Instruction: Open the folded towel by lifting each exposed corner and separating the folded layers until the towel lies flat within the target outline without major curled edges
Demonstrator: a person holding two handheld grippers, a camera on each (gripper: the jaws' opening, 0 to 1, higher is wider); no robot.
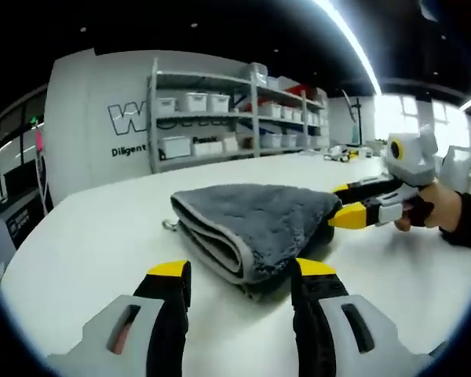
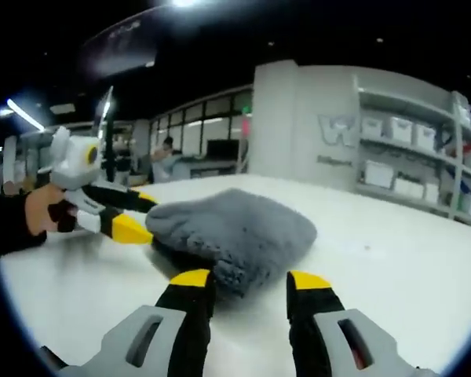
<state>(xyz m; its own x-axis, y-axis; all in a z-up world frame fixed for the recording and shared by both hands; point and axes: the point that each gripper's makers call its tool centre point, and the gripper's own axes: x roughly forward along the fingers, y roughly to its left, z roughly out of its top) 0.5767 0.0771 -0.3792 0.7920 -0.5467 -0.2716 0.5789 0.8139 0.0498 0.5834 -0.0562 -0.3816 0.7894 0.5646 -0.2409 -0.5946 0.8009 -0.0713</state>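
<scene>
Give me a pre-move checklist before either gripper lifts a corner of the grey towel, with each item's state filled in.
1. Grey towel folded on the white table: ok.
2. Left gripper open, short of the folded edge: ok.
3. Right gripper open, jaws either side of the near corner: ok.
4. Corner gripped by either gripper: not ok.
5. Target outline on the table: cannot tell.
6. Metal shelving well behind the towel: ok.

Bright indoor scene under a long white ceiling light strip.
Glare whitens the glossy white tabletop; fisheye bending curves edges; distant grey metal shelves appear soft.
</scene>
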